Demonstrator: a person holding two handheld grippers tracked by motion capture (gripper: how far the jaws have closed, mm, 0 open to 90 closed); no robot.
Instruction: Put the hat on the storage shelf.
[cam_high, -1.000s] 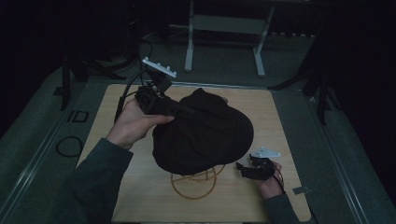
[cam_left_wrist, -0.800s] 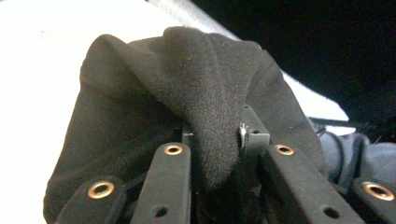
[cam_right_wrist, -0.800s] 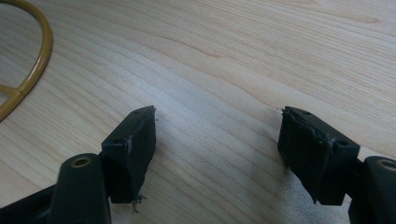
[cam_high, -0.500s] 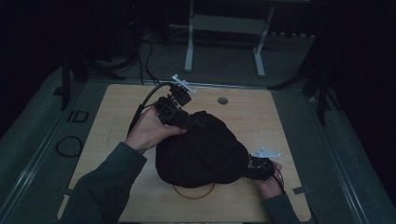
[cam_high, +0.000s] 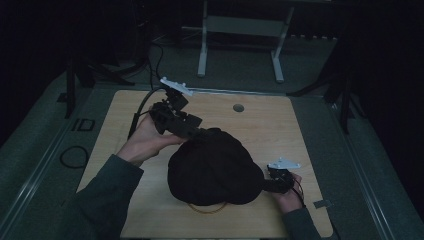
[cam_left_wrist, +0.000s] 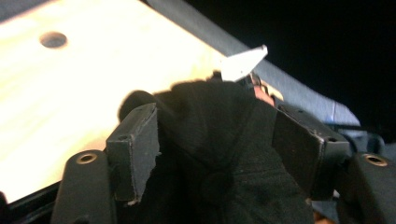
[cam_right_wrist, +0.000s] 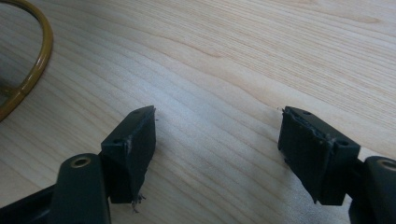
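A black cloth (cam_high: 212, 167) lies in a rounded heap on the wooden table (cam_high: 260, 125), over most of a yellow ring (cam_high: 207, 207). My left gripper (cam_high: 199, 134) points down at the heap's far left edge. Its jaws have just been opening. In the left gripper view they stand apart around a fold of the cloth (cam_left_wrist: 219, 121), and the left gripper (cam_left_wrist: 215, 140) is open. My right gripper (cam_high: 265, 184) rests at the heap's right edge. In the right gripper view the right gripper (cam_right_wrist: 217, 140) is open over bare wood, with the ring (cam_right_wrist: 28, 70) at the upper left.
A round hole (cam_high: 238, 107) sits in the table's far middle. Dark floor and a grey metal stand (cam_high: 240, 30) lie beyond the far edge. A cable loop (cam_high: 74, 156) lies on the floor to the left. Bare wood shows right of and beyond the cloth.
The cloth heap has drawn in and settled toward the near edge, covering more of the ring. My left gripper swung right and down onto its far left edge. The right hand stayed put.
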